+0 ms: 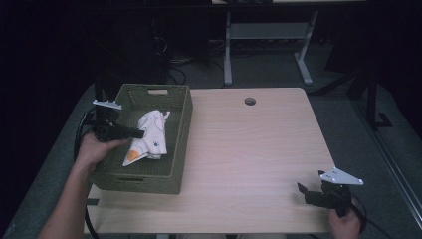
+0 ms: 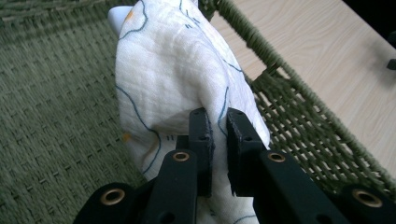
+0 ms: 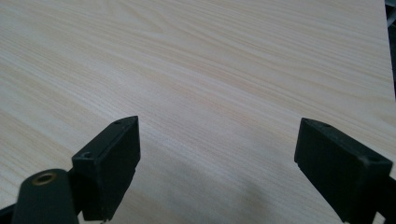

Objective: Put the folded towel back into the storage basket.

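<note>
Lying inside the green basket [image 1: 176,144] at the table's [image 1: 259,159] left side, a white printed cloth [image 1: 149,139] is pinched between the nearly closed jaws of the left gripper [image 2: 217,128]. The right gripper [image 3: 217,154] is held just above bare tabletop near the front right corner, its jaws spread wide with nothing between them.

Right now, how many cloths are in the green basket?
1: a white printed cloth lies bunched in the green basket, pinched by the left gripper. Anything underneath it would be hidden.
</note>
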The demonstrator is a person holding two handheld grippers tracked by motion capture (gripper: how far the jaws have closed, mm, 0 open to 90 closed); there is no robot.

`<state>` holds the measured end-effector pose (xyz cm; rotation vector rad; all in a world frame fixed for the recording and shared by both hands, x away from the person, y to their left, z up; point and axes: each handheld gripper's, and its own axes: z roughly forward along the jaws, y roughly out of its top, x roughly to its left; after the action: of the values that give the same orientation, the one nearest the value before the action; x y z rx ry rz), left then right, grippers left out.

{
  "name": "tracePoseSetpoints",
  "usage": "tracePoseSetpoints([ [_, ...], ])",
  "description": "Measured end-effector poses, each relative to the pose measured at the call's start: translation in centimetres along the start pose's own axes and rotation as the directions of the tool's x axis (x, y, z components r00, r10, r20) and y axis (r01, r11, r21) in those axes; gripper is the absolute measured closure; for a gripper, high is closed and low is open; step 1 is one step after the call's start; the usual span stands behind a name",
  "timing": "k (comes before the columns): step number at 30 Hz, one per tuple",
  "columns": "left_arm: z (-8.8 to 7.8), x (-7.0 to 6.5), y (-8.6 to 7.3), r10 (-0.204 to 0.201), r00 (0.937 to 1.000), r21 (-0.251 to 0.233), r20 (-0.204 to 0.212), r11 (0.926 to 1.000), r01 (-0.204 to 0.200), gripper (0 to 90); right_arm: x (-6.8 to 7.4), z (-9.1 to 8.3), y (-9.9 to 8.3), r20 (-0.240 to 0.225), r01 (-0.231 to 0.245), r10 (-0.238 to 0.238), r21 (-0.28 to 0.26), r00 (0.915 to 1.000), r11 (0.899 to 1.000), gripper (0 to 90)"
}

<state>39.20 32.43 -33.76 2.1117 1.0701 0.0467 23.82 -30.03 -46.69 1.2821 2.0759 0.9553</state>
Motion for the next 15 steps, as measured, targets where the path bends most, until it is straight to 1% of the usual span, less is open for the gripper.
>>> tracePoseSetpoints([
  [1,0.2,0.1,0.0,0.006,1.0000,0.014,-0.006,0.9999,-0.006,82.3,0.0,0.0,0.0,-0.001,0.001,-0.001,-0.001,1.0000,1.000,13.9],
  [5,0.6,0.2,0.1,0.011,0.9999,0.025,-0.008,0.9996,-0.011,82.3,-0.1,-0.1,0.0,-0.005,0.007,-0.007,-0.002,1.0000,1.000,13.9],
  [7,0.9,0.3,0.1,0.018,0.9998,0.044,-0.010,0.9989,-0.017,82.3,0.0,-0.2,0.0,-0.004,0.005,-0.005,-0.007,1.0000,1.000,13.9],
  [8,0.9,0.3,0.1,0.018,0.9998,0.044,-0.010,0.9989,-0.017,82.3,0.0,-0.2,0.0,-0.004,0.005,-0.005,-0.007,1.0000,1.000,13.9],
  [9,1.3,0.2,0.1,0.032,0.9992,0.067,-0.023,0.9973,-0.031,81.8,0.0,-0.3,0.0,-0.005,0.007,-0.007,-0.008,1.0000,1.000,13.9],
  [12,1.6,0.2,0.1,0.044,0.9988,0.080,-0.023,0.9959,-0.042,81.7,0.0,-0.3,0.0,-0.005,0.009,-0.009,-0.009,0.9999,1.000,13.9],
  [13,1.7,0.1,0.1,0.054,0.9983,0.087,-0.024,0.9949,-0.051,81.7,0.0,-0.3,0.0,-0.005,0.010,-0.010,-0.008,0.9999,1.000,13.9],
  [14,1.8,0.1,0.2,0.072,0.9972,0.096,-0.020,0.9930,-0.069,81.7,0.0,-0.3,0.0,-0.006,0.009,-0.009,-0.006,0.9999,1.000,13.9],
  [15,1.9,0.1,0.2,0.076,0.9969,0.092,-0.018,0.9930,-0.074,81.8,0.0,-0.3,0.0,-0.005,0.010,-0.010,-0.007,0.9999,1.000,13.9],
])
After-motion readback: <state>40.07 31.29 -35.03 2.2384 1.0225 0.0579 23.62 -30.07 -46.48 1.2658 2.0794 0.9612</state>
